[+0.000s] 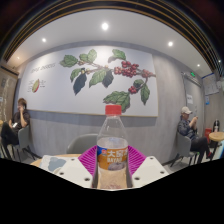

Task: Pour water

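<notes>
A clear plastic water bottle [112, 135] with an orange cap and a blue and orange label stands upright between my fingers. My gripper [112, 162] is shut on the bottle, with the pink pads [89, 159] pressing on both sides of its lower body. The bottle's base is hidden behind the fingers. No cup or other vessel is in view.
A pale table top [48, 160] lies just beyond the fingers at the left. A grey chair [84, 144] stands behind it. A wall with a leaf and berry mural [105, 75] is at the back. A person sits at the far left [17, 120] and another at the right [188, 128].
</notes>
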Demonstrator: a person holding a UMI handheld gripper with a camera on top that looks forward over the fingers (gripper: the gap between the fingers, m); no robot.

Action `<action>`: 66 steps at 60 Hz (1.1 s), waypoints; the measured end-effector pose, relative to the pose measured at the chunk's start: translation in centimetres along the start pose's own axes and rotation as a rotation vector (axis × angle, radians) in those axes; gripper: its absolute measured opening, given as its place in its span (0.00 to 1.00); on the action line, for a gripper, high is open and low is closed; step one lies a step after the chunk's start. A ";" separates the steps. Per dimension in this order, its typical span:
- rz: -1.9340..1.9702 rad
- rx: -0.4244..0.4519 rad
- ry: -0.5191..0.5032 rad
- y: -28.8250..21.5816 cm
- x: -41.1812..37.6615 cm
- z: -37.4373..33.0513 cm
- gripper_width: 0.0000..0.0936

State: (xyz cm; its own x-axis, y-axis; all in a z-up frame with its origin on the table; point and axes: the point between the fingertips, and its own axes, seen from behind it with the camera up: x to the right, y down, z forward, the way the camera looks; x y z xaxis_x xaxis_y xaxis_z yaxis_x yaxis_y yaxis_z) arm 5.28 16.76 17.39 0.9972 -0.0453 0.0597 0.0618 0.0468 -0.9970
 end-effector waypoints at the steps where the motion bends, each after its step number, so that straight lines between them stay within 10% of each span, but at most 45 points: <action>1: 0.003 -0.007 -0.005 0.5 -0.1 0.1 0.41; 22: 0.019 -0.043 -0.022 3.0 1.1 0.8 0.45; 31: 0.017 -0.136 -0.031 4.3 0.7 0.7 0.94; 66: 0.095 -0.253 -0.145 3.9 -8.0 -25.8 0.91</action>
State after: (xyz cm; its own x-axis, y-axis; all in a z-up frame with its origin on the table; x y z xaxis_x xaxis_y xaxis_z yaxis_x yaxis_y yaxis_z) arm -3.54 -8.40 11.73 0.9948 0.0910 -0.0463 -0.0266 -0.2068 -0.9780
